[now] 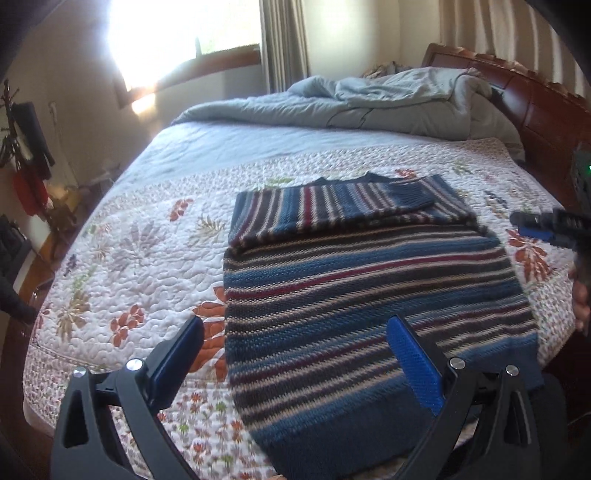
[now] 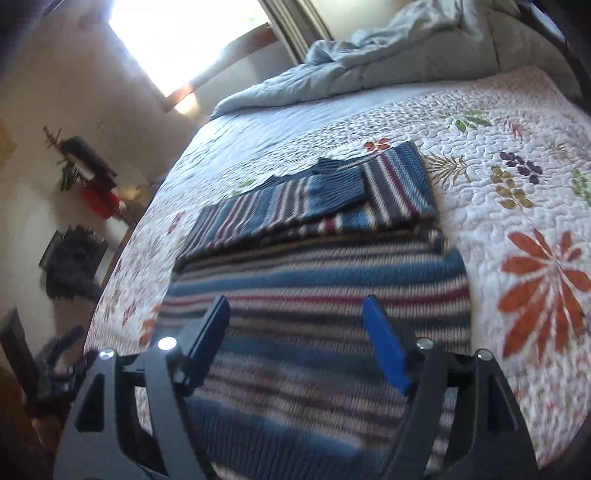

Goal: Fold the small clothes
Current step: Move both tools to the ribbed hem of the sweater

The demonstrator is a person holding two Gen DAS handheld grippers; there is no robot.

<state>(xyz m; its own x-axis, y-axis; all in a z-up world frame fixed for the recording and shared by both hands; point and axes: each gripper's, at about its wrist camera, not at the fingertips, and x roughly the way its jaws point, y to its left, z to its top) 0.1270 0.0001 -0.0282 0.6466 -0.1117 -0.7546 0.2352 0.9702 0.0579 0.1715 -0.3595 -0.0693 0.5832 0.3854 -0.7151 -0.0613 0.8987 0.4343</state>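
Observation:
A striped knit sweater (image 1: 362,291) in blue, maroon, black and cream lies flat on the floral quilt (image 1: 140,251), hem toward me, with both sleeves folded across its upper part. My left gripper (image 1: 299,328) is open and empty, hovering over the sweater's near left hem. My right gripper (image 2: 295,306) is open and empty above the sweater (image 2: 325,280), over its near right part. The right gripper also shows in the left wrist view (image 1: 546,225) at the right edge, past the sweater's side.
A rumpled grey-blue duvet (image 1: 369,99) lies at the head of the bed against a dark wooden headboard (image 1: 535,96). A bright window (image 1: 177,33) is beyond. A coat rack with dark and red items (image 1: 29,155) stands left of the bed.

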